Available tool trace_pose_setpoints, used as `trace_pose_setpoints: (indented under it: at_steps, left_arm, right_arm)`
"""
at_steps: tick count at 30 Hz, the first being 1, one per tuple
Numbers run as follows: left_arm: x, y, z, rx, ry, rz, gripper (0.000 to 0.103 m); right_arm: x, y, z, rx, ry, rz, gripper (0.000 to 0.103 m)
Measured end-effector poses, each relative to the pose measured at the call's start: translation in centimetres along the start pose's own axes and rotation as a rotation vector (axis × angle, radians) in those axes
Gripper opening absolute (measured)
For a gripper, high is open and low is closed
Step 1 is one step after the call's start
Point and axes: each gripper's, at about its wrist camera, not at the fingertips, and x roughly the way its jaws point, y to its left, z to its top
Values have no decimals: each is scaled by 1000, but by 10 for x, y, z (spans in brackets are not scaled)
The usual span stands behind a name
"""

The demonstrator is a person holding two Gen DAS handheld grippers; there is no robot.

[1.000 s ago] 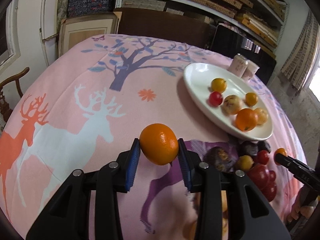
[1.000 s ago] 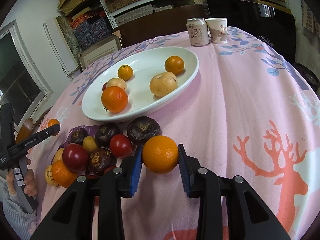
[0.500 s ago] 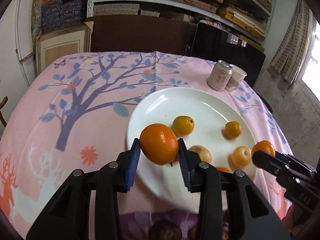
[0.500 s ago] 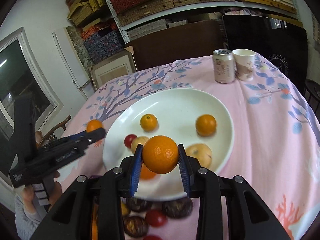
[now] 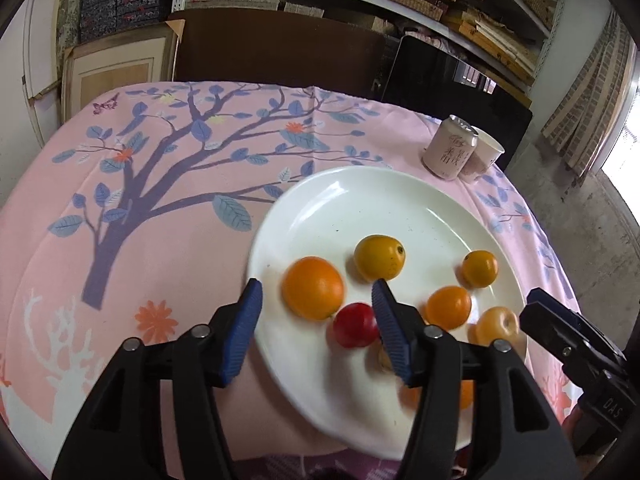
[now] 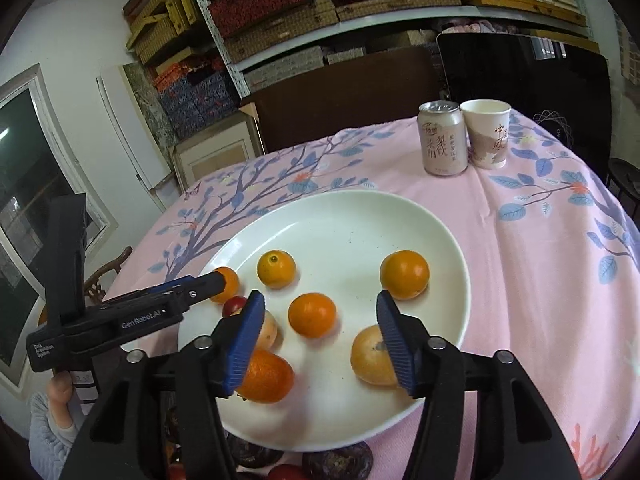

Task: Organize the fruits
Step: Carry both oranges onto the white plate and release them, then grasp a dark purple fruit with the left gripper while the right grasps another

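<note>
We see the plate [image 6: 440, 224] on the tablecloth [image 6: 540, 280], several fruits in it; behind it the can [image 6: 442, 138] stands just left of the cup [image 6: 486, 134].

Plate [image 6: 400, 216]: 1, white.
On plate, 8 fruits total: 5 orange citrus [image 6: 404, 275], 2 pale yellow fruits [image 6: 368, 356], 1 small red fruit [image 5: 355, 325].
Off plate, btm edge, partly hidden: min. 2 dark fruits [image 6: 338, 460].
Drinks can [image 6: 442, 138]: 1.
Paper cup [image 6: 486, 136]: 1.
</note>
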Motion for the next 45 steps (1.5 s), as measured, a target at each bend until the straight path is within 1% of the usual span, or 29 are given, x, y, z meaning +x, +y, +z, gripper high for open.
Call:
trace_pose_setpoints:
  at_steps: [2, 3, 5, 8, 9, 11, 14, 16, 17, 18, 24, 27, 30, 32, 34, 35, 36, 37, 38, 40, 41, 42, 43, 45]
  left_arm:
    - [-13, 0, -6, 11, -31, 38, 72]
    - [-21, 2, -10, 16, -44, 50, 72]
    - [-35, 9, -18, 3, -56, 50, 72]
    - [-58, 26, -42, -32, -72, 64, 80]
    - [-65, 31, -52, -34, -73, 88, 81]
    - [-74, 39, -68, -39, -69, 107, 81]
    - [-85, 45, -86, -53, -56, 94, 81]
    - [-89, 43, -95, -37, -52, 80, 82]
    - [-90, 40, -100, -23, -48, 75, 85]
    - [-89, 36, -103, -5, -42, 70, 86]
    - [-80, 10, -113, 103, -10, 48, 86]
    - [-71, 5, -113, 120, 22, 54, 86]
    - [-62, 0, -112, 138, 54, 38, 86]
    - [-56, -7, -112, 169, 64, 51, 86]
    - [-51, -12, -114, 205, 74, 93, 87]
    - [-48, -12, -115, 214, 85, 103, 90]
    - [-48, -9, -115, 206, 86, 113, 95]
    - [-49, -6, -113, 200, 91, 126, 95]
    - [-50, 0, -112, 190, 93, 160, 95]
    - [-54, 19, -108, 131, 76, 242, 95]
    - [-56, 32, -104, 81, 71, 265, 95]
    - [-59, 43, -102, 36, 66, 255, 94]
    - [-63, 53, -100, -16, 61, 224, 94]
    - [-68, 63, -97, -74, 47, 171, 94]
  right_arm:
    - [-6, 0, -6, -9, -7, -6, 66]
    - [-11, -1, -9, -10, -11, -13, 67]
    - [-19, -5, -15, 6, -21, -20, 69]
    - [-33, -16, -29, 65, -26, -23, 77]
    - [-36, -19, -33, 83, -27, -21, 80]
    - [-43, -26, -43, 123, -21, -19, 82]
    - [-54, -34, -56, 174, -16, 3, 84]
    - [-59, -37, -62, 188, -22, 3, 86]
    - [-62, -39, -65, 196, -23, 1, 89]
    - [-63, -40, -66, 203, -26, 3, 90]
    - [-63, -48, -67, 233, -17, 10, 90]
    - [-62, -48, -68, 244, -6, 18, 90]
    - [-62, -47, -68, 246, 0, 18, 90]
    - [-61, -46, -68, 243, 2, 18, 91]
    - [-61, -45, -69, 240, 5, 16, 91]
    - [-60, -45, -69, 239, 7, 15, 91]
    - [-60, -45, -70, 239, 10, 13, 91]
    - [-60, -46, -70, 241, 12, 13, 91]
    - [-59, -47, -70, 244, 13, 13, 91]
    - [-59, -48, -69, 249, 11, 13, 91]
    - [-58, -47, -69, 248, 12, 17, 91]
    - [-58, -47, -70, 242, 18, 23, 91]
    - [-55, -44, -70, 226, 29, 25, 91]
    - [-49, -37, -72, 186, 62, 26, 91]
